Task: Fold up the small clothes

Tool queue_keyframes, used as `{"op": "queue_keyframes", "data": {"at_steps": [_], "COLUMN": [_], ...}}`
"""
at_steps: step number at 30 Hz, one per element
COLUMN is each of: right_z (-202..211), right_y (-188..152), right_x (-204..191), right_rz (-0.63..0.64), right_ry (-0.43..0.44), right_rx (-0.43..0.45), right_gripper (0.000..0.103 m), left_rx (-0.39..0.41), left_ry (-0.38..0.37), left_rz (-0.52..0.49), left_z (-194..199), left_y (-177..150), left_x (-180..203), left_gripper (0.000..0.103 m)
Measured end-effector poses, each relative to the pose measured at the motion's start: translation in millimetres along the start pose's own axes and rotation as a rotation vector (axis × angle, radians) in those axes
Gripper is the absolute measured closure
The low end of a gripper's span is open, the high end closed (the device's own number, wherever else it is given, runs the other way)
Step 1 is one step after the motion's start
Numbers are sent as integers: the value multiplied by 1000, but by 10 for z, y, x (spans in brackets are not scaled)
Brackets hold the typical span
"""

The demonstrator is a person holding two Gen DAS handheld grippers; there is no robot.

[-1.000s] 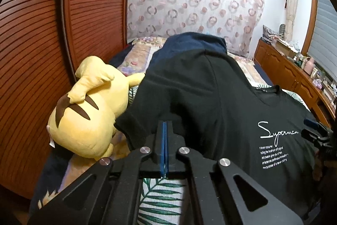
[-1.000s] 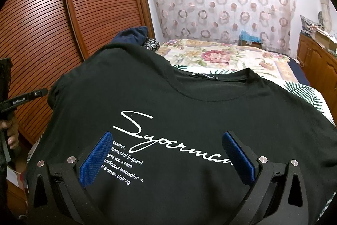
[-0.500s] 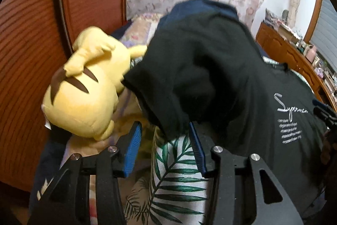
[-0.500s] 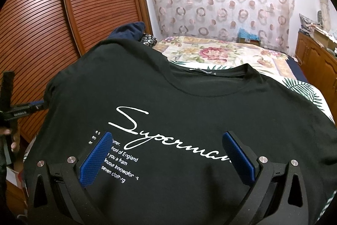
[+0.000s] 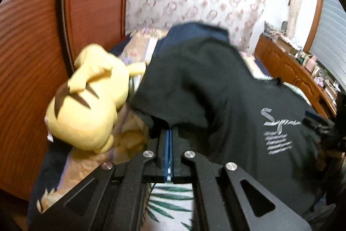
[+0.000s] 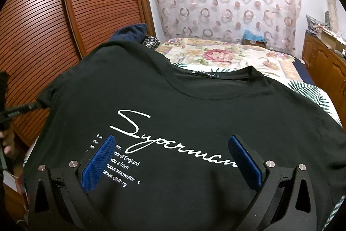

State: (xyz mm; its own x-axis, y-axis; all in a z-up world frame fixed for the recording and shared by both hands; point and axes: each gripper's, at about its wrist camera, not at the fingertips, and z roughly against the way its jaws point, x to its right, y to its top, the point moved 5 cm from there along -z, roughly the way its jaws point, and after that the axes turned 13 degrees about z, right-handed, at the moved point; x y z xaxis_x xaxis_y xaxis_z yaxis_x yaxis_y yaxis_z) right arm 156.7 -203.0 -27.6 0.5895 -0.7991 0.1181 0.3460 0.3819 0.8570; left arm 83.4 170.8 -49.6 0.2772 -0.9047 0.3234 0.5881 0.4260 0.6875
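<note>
A black T-shirt (image 6: 194,105) with white "Superman" script lies face up on the bed, collar toward the far side. It also shows in the left wrist view (image 5: 227,88). My left gripper (image 5: 170,133) is shut on the hem of the shirt's left sleeve, which bunches over the blue pads. In the right wrist view this gripper (image 6: 32,105) shows at the sleeve's edge at far left. My right gripper (image 6: 173,159) is open and empty, its blue pads (image 6: 97,163) spread wide just above the printed chest.
A yellow plush toy (image 5: 86,101) lies left of the sleeve, against the wooden slatted wardrobe door (image 5: 39,36). A dark blue garment (image 6: 129,33) sits beyond the shirt. The floral bedspread (image 6: 216,55) stretches behind. A wooden dresser (image 5: 292,73) lines the right wall.
My left gripper was shut a second ago, opened beside the sleeve half a second ago, and has now closed on the sleeve hem. The right gripper has stayed open over the shirt.
</note>
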Motion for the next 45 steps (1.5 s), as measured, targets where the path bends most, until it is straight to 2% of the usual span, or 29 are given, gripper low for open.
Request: {"op": "queue_keyframes", "data": {"at_steps": [5,10,15,19,20,22,24,26,28,30,32,37,41,45], "right_z": [75,223,403,497,504,467,426,401,355,301,251,85,-150,-436], "right_y": [28,24,-69,-152,-179,-208,-206,-148,-74,20,124,453,729,1006], "right_x": [41,117,168,168,158,115,50,29,-11,-43,-70,-282,-544,-876], "right_rz": [-6,-20,-47,-70,-74,-77,-74,-69,-57,-41,-22,71,158,257], "right_ry": [-2,-28,-68,-96,-97,-91,-90,-82,-71,-45,-7,85,198,287], "right_rx": [22,50,70,70,67,54,43,37,36,40,46,65,68,59], "right_gripper": [0,0,0,0,0,0,0,0,0,0,2,8,30,40], "left_rx": [76,98,27,-20,-35,-48,-46,-48,-40,-27,-17,24,44,61], "left_ry": [-67,-164,-237,-260,-254,-242,-237,-246,-218,-192,-180,-106,-64,-26], "left_rz": [-68,-175,-270,-313,-320,-318,-301,-277,-250,-229,-196,-143,-100,-71], "left_z": [176,62,-202,-300,-329,-341,-308,-278,-258,-253,-237,-195,-196,-181], "left_y": [371,644,605,421,362,310,271,259,259,247,248,258,280,343], "left_x": [411,996,1517,1655,1654,1638,1566,1495,1338,1234,1079,736,537,353], "left_gripper": [102,102,102,102,102,92,71,59,54,36,25,25,25,25]}}
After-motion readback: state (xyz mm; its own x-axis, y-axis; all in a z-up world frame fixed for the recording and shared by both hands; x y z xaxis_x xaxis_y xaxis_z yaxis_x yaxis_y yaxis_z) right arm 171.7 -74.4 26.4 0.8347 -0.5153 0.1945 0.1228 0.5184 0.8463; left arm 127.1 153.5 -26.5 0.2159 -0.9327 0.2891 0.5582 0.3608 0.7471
